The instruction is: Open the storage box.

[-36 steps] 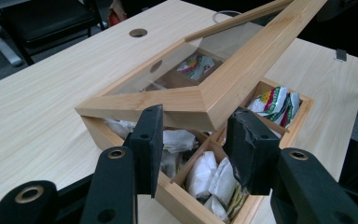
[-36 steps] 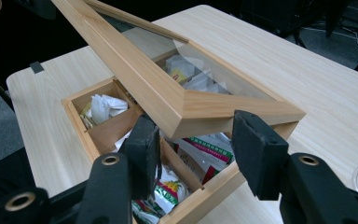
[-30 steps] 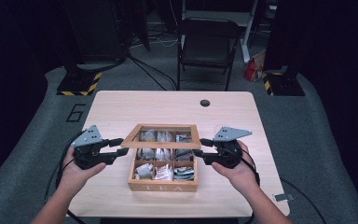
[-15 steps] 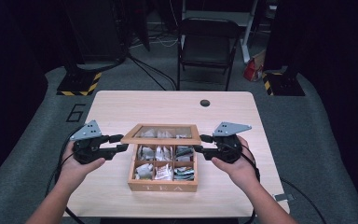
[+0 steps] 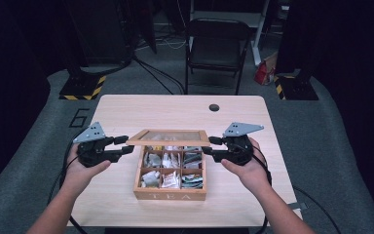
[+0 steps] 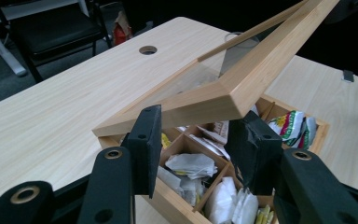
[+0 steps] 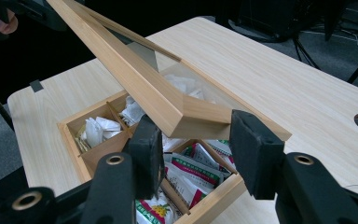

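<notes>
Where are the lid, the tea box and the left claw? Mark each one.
lid [image 5: 168, 138], high view, near frame rail.
tea box [image 5: 170, 195], high view, front wall.
left claw [image 5: 124, 145], high view, midway between its fingertips.

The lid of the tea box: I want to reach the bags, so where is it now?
In the high view the lid is raised over the back of the tea box, mid-table, with the left tongs and right tongs at its front corners.
</notes>
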`<state>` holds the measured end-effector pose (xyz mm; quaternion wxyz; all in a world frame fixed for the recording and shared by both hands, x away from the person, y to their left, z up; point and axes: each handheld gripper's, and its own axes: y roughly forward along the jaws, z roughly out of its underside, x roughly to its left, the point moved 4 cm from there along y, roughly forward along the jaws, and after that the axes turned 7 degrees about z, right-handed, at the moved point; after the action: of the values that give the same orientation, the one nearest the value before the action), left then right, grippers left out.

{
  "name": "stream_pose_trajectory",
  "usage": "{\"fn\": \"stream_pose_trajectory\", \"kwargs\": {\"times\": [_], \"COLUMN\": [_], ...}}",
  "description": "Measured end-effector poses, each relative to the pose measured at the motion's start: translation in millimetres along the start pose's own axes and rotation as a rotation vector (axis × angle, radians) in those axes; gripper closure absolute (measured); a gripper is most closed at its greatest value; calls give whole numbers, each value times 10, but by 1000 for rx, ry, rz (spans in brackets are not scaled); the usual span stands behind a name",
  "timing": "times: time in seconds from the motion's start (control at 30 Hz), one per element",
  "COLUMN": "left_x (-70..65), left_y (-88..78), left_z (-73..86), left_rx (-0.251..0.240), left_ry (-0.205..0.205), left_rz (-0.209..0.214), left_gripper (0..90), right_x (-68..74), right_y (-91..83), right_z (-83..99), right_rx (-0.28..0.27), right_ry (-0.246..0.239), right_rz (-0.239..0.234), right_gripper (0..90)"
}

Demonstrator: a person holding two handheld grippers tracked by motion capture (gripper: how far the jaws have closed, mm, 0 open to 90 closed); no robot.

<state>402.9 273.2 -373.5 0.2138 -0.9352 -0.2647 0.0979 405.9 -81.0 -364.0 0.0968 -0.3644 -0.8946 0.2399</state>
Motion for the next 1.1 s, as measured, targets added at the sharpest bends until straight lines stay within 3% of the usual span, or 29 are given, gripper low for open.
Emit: {"fn": "stream_pose_trajectory", "kwargs": {"times": [0.17,0.33,0.5,0.83,1.1], "left_x": [40,110,160,178,220], "left_y": [52,169,219,231,235], "left_z": [4,-12,-31,-42,-90], "left_rx": [16,20,12,28,26], "left_ry": [2,16,1,-17,-31], "left_rz": [-5,-36,-50,-45,-42], "left_gripper": [555,561,577,583,584], "right_x": [-14,-38,-50,-81,-157], "right_y": [2,8,15,39,176], "right_z": [-25,-62,-87,-81,27], "right_rx": [0,-1,0,1,34], "right_ry": [8,16,17,30,17], "right_rz": [0,1,3,-17,20], "right_gripper": [543,543,543,523,518]}}
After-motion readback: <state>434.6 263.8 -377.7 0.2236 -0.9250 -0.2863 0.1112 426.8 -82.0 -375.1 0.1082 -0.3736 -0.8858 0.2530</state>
